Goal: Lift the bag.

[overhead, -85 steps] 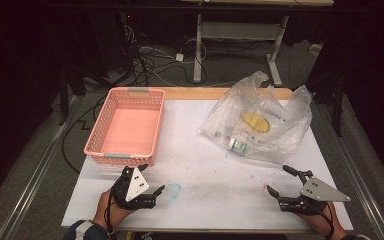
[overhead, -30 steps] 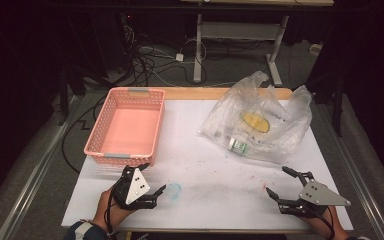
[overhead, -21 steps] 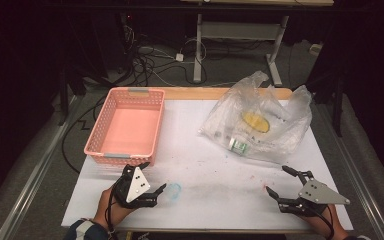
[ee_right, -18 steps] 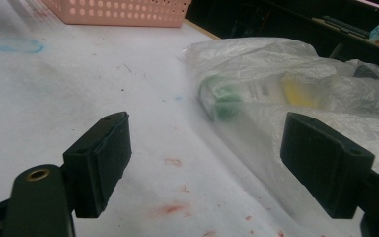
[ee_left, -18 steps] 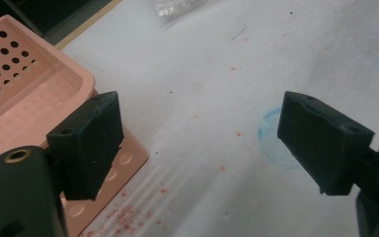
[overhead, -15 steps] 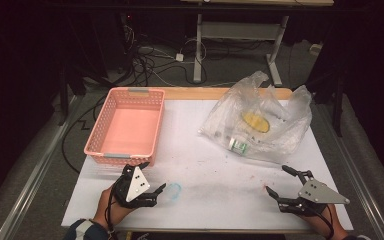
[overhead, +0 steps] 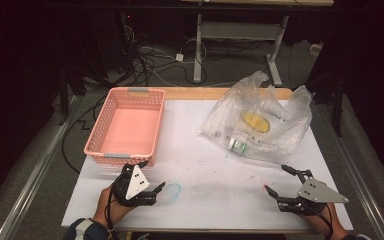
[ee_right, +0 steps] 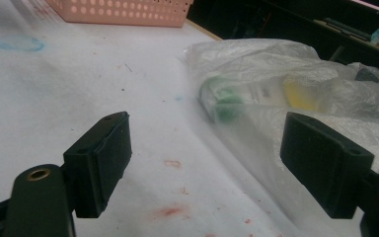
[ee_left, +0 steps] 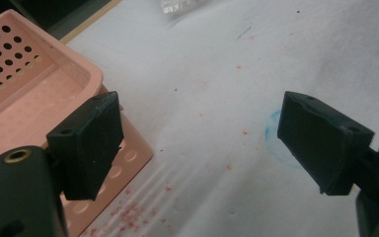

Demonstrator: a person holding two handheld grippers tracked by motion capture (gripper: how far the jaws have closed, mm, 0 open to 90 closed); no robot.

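Little has moved: the right gripper (overhead: 280, 181) has barely shifted, jaws spread, near the plastic bag (overhead: 260, 122); the bag's bottle label is unreadable. The left gripper (overhead: 152, 175) gapes beside the pink basket (overhead: 96, 141).

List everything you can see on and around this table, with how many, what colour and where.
Basket: one, pink, perforated, empty, left half of the table.
Plastic bag: one, clear, crumpled, far right of the table, lying flat.
Yellow item: one, inside the bag, near its middle.
Green-capped container: one, inside the bag at its near edge.
Blue ring mark: one, on the table surface beside the left gripper.
Table: one, white top with reddish specks.
Cables: several, dark and white, on the floor behind the table.
Left gripper: one, black, near left edge, jaws open.
Right gripper: one, black, near right edge, jaws open.
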